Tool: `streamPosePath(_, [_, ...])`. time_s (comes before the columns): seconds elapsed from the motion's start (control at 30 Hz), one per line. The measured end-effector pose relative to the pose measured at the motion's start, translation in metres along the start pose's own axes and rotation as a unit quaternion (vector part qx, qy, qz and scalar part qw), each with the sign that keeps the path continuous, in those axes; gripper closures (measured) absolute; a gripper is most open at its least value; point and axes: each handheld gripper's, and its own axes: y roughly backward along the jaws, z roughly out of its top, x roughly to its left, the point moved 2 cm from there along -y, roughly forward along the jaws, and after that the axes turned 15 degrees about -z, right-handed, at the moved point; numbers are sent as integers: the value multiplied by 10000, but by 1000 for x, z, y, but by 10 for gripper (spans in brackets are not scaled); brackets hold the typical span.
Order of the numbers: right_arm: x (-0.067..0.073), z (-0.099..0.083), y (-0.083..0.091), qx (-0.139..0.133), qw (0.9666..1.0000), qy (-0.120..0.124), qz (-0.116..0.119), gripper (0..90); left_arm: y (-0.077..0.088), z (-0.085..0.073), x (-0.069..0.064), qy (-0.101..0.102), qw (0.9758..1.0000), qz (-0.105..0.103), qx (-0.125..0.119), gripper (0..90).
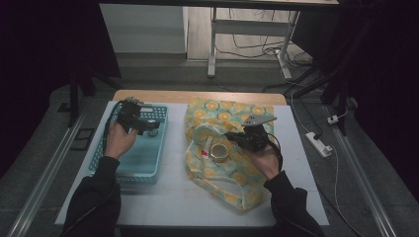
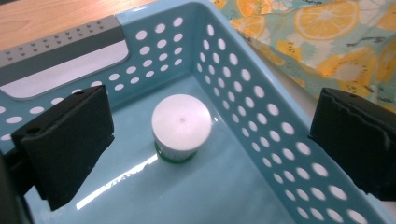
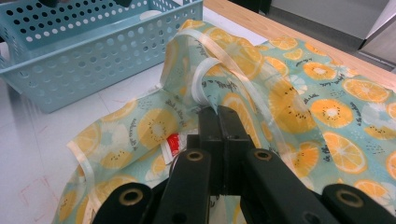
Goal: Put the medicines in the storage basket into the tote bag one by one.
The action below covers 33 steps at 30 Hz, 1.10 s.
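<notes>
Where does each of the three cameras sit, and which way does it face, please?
High view: above the person's side, looking forward and down on the table; forearms and hands show.
Left gripper view: on the left gripper, looking into the blue basket at a white-capped jar.
Right gripper view: on the right gripper, shut on the fruit-print bag.
Shared: basket and bag.

Left claw point(image 2: 205, 140) over the far end of the basket point(image 1: 129, 163), jaws wide, one inside the basket and one outside its wall. Jar point(image 2: 181, 127) standing in the basket, just ahead of that claw between the jaws, untouched. Bag point(image 1: 222, 175) lying on the tabletop point(image 1: 173, 197), right of the basket. Right claw point(image 3: 219, 119) pinched on the bag's rim. Tin point(image 1: 219, 152) in the bag's mouth, just left of the right claw.
</notes>
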Motion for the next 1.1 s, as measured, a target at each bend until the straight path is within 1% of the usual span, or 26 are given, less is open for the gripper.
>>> streamPosePath(0.07, [0, 0, 0, -1, 10000, 4, 0, 900, -4, -1, 4, -9, 9999, 52, 115, 0])
streamPosePath(0.13, [0, 0, 0, 5, 10000, 12, 7, 900, -8, -1, 7, -37, 9995, 202, 229, 0])
streamPosePath(0.17, [0, 0, 0, 5, 10000, 15, 6, 900, -10, -2, 9, -40, 9993, 229, 285, 0])
streamPosePath(0.37, [0, 0, 0, 5, 10000, 4, 4, 900, -23, -3, 15, -42, 9976, 334, 598, 0])
streamPosePath(0.43, [0, 0, 0, -1, 10000, -3, -5, 900, -26, -3, 17, -75, 9969, 312, 715, 0])
streamPosePath(0.53, [0, 0, 0, -6, 10000, -7, -10, 900, -31, -4, 19, -33, 9958, 415, 814, 9])
streamPosePath(0.57, [0, 0, 0, -7, 10000, -8, -10, 900, -31, -4, 20, 1, 9954, 443, 849, 26])
streamPosePath(0.63, [-1, 0, 0, -9, 10000, -9, -11, 900, -33, -4, 20, 8, 9953, 422, 872, 67])
streamPosePath(0.7, [-1, 0, 0, -6, 10000, -9, -10, 900, -32, -4, 20, 3, 9953, 377, 895, 143])
streamPosePath(0.77, [-1, 0, 0, 0, 10000, -7, -14, 900, -32, -3, 19, -8, 9955, 362, 877, 196])
streamPosePath(0.83, [-1, 0, 0, 1, 10000, -3, -9, 900, -32, -2, 19, 19, 9954, 314, 903, 291])
streamPosePath(0.9, [0, 0, 0, 6, 10000, -2, -2, 900, -32, -3, 20, 70, 9951, 282, 941, 332])
streamPosePath(0.93, [0, 0, 0, 3, 10000, 1, 0, 900, -33, -3, 20, 79, 9949, 292, 965, 368])
streamPosePath(0.97, [0, 0, 0, -7, 10000, -5, -3, 900, -32, -3, 20, 85, 9948, 304, 969, 381])
streamPosePath(1.0, [0, 0, 0, -5, 10000, -10, -1, 900, -32, -3, 20, 93, 9950, 260, 960, 407])
streamPosePath(1.03, [0, 0, 0, 1, 10000, -7, -6, 900, -31, -2, 19, 91, 9954, 189, 937, 459])
streamPosePath(1.07, [0, 0, 0, 1, 10000, -6, -6, 900, -31, -2, 19, 101, 9954, 208, 931, 489])
streamPosePath(1.1, [0, 0, 0, 0, 10000, -7, -6, 900, -31, -2, 18, 97, 9953, 229, 935, 493])
